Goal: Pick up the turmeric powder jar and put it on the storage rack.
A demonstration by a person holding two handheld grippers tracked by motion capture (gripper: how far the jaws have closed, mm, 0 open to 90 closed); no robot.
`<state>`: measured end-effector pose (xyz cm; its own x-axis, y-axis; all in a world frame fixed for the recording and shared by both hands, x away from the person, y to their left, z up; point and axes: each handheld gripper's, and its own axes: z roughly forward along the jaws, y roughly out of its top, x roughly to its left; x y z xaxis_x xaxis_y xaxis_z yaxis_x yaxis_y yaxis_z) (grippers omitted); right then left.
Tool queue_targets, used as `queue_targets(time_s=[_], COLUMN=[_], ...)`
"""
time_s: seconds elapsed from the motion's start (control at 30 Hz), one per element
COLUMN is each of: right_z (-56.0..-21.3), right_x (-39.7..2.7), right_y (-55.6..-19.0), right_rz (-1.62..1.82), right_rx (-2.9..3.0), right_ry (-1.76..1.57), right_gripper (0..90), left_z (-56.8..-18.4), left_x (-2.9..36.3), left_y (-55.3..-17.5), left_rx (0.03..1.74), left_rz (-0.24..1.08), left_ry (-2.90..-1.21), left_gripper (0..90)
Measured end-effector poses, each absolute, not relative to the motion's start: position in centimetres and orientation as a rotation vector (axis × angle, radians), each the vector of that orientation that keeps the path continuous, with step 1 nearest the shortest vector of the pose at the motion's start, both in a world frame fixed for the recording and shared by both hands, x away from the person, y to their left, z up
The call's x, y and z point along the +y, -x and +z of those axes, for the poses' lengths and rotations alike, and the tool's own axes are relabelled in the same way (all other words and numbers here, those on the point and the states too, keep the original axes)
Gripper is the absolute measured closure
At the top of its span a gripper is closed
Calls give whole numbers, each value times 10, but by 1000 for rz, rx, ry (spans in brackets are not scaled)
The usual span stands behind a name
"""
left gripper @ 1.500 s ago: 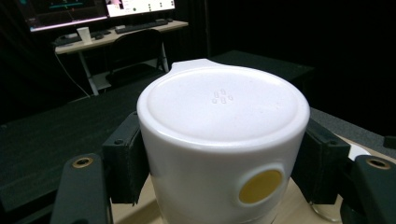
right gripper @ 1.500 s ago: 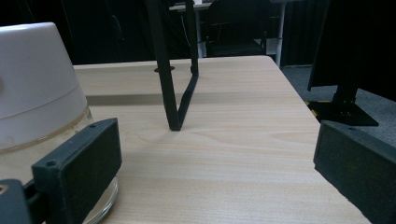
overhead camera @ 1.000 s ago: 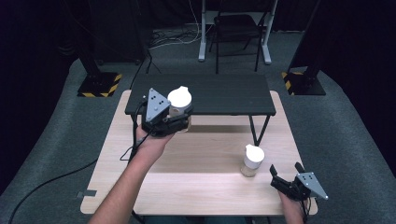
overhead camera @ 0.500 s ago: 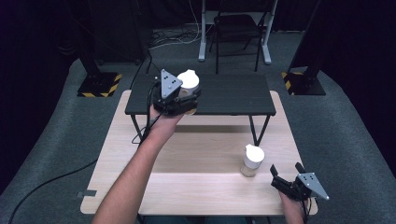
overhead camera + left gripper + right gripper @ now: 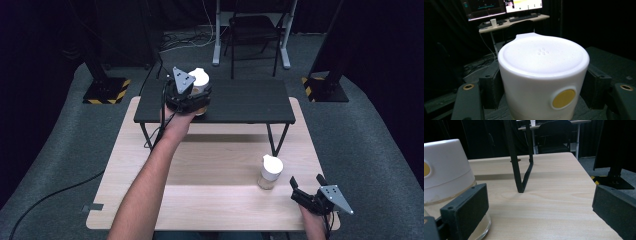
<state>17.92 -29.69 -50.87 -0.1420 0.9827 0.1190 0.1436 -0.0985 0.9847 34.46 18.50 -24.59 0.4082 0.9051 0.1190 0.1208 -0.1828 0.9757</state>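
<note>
My left gripper (image 5: 196,96) is shut on a jar with a white lid (image 5: 199,77), held upright over the left part of the black raised shelf (image 5: 250,100). In the left gripper view the jar's white lid with a yellow dot (image 5: 544,75) sits between both black pads (image 5: 491,90), close above the dark shelf top; whether it touches I cannot tell. A second white-lidded jar (image 5: 270,171) stands on the wooden table (image 5: 210,165) at the front right. My right gripper (image 5: 306,184) rests open just right of it, and that jar (image 5: 446,170) lies outside its left pad (image 5: 466,210).
The shelf's black leg (image 5: 520,170) stands on the table ahead of the right gripper. A chair (image 5: 252,35) and stand bases with yellow-black stripes (image 5: 107,92) sit on the floor beyond the table. A cable (image 5: 55,195) trails off to the left.
The left hand has carried its jar away from me and slightly right, from the shelf's near-left edge to over the shelf top. The right gripper and second jar have stayed put.
</note>
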Motion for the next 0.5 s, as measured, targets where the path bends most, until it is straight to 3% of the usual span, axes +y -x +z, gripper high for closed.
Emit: queue_targets(time_s=[0.5], right_z=[-510], right_x=[-300], right_y=[-178], right_rz=[1362], right_rx=[1342], right_ry=[-1338], right_gripper=[0], left_z=[-264], left_x=[195], left_y=[-354], left_rx=[961], left_rz=[870], left_ry=[-1521], left_gripper=[298])
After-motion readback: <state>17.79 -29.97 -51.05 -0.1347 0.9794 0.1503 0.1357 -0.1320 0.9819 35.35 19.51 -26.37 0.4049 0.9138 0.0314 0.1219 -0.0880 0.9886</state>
